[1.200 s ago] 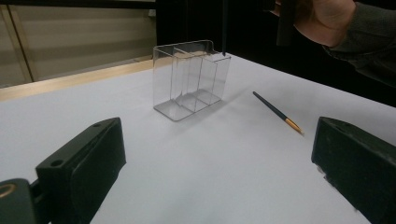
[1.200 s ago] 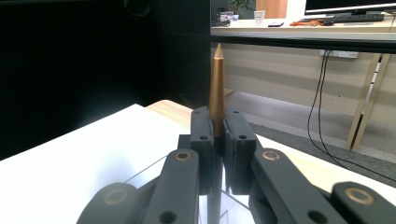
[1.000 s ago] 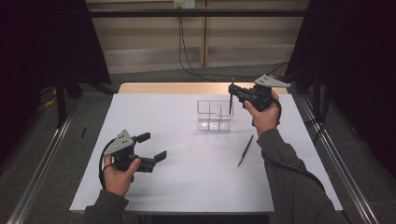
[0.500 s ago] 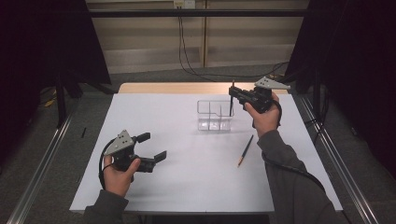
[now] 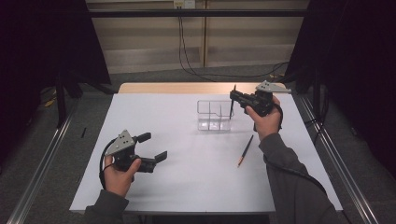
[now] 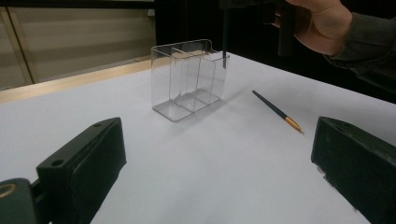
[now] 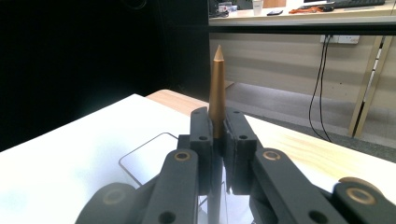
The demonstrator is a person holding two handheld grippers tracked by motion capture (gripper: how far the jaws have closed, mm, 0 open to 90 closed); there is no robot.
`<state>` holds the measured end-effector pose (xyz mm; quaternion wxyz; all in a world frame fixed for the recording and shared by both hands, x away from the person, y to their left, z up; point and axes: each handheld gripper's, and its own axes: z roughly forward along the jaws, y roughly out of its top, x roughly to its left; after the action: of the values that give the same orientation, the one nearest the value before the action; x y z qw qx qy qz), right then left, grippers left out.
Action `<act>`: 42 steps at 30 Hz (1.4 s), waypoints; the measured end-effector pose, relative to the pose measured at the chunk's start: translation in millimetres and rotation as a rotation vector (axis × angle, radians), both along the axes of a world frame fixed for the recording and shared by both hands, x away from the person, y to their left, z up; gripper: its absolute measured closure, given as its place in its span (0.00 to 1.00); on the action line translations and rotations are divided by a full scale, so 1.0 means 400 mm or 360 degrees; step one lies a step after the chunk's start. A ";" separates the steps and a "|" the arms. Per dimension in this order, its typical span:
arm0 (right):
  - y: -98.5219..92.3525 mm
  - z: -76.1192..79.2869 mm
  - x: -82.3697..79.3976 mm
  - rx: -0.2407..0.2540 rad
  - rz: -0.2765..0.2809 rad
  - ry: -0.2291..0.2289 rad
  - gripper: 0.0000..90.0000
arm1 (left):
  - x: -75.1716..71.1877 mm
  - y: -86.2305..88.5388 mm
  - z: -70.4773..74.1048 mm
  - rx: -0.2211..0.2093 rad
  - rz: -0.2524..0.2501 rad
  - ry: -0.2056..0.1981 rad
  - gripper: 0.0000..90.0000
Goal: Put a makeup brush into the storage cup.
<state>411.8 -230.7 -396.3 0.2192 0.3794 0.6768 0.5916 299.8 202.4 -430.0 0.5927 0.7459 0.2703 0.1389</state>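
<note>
A clear plastic organizer with several compartments stands at the table's far middle. My right gripper is shut on a dark pencil and holds it upright. In the right gripper view its golden pointed end rises above the closed jaws of my right gripper. The pencil's lower end hangs at the rim of the organizer's right-end compartment. A second pencil lies flat on the table near the right forearm. My left gripper stands open at the near left, with nothing between its fingers.
The white table has a wooden strip along its far edge. Metal rails run along both sides on the floor, and cables hang beyond the table. The lying pencil points toward the organizer.
</note>
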 end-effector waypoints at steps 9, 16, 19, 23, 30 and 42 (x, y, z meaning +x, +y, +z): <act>-0.003 -0.019 -0.005 0.0007 -0.0001 0.0022 0.93 | -0.001 -0.002 -0.001 0.0005 0.0012 0.0004 0.03; 0.002 -0.031 -0.009 0.0008 0.0005 0.0043 0.93 | -0.001 -0.005 -0.001 0.0012 0.0008 0.0004 0.03; 0.003 -0.036 -0.011 -0.0001 0.0001 0.0048 0.93 | -0.002 -0.004 0.000 0.0015 0.0010 0.0002 0.03; 0.000 -0.046 -0.013 0.0014 -0.0001 0.0058 0.93 | -0.001 -0.003 -0.001 0.0005 0.0016 0.0003 0.03; -0.001 -0.059 -0.016 0.0010 -0.0005 0.0072 0.92 | -0.001 -0.003 -0.002 0.0018 0.0014 0.0006 0.03; 0.000 -0.056 -0.022 0.0008 0.0019 0.0068 0.77 | -0.001 -0.003 -0.003 0.0024 0.0013 0.0005 0.04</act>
<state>402.8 -230.8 -418.5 0.2002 0.3884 0.6821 0.5864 299.6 201.3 -431.0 0.5861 0.7494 0.2733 0.1423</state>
